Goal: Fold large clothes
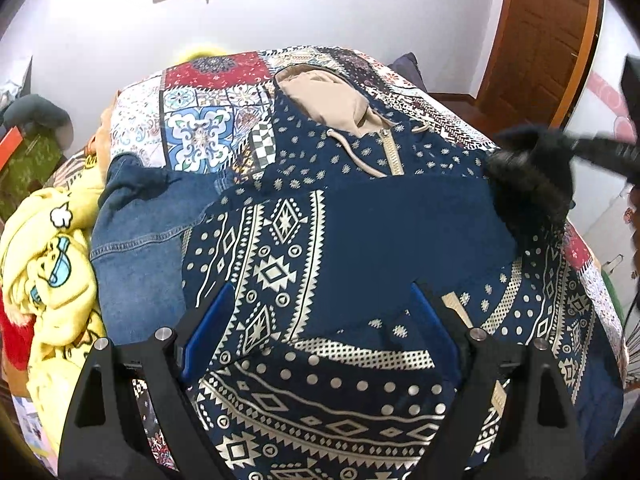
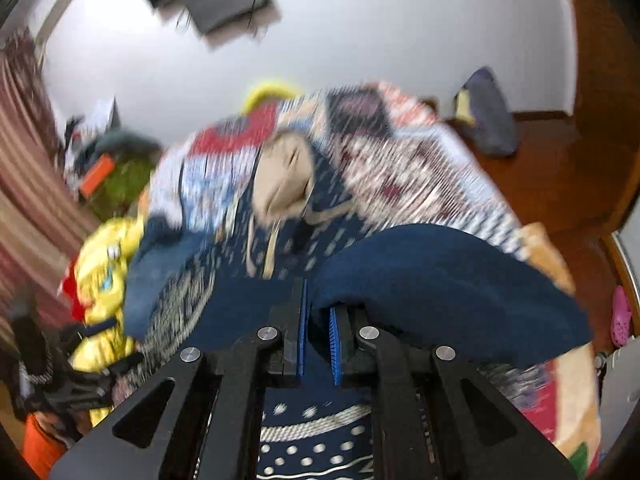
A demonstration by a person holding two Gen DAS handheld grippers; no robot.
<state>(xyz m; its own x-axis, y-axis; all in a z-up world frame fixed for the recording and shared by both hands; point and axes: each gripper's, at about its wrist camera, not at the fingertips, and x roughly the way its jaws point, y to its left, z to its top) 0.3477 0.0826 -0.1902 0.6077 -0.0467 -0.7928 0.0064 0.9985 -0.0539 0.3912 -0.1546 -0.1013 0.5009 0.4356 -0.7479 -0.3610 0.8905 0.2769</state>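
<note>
A navy jacket [image 1: 280, 248] with white geometric print and a beige hood [image 1: 324, 96] lies spread on a patchwork quilt [image 1: 208, 92]. My left gripper [image 1: 322, 300] hangs open above the jacket's lower part, its blue pads wide apart with nothing between them. One plain navy sleeve [image 1: 400, 216] lies folded across the chest; a blurred black shape [image 1: 528, 176] is at its right end. In the blurred right wrist view, my right gripper [image 2: 318, 300] is shut on the navy sleeve [image 2: 440, 280], which arches up off the bed. The hood [image 2: 280, 184] lies beyond it.
A denim garment [image 1: 132, 240] and a yellow cartoon-print blanket [image 1: 52, 260] are bunched along the bed's left side. A wooden door [image 1: 540, 40] and white wall stand behind. On the wooden floor to the right lie a pink shoe [image 2: 622, 320] and a dark cushion [image 2: 488, 112].
</note>
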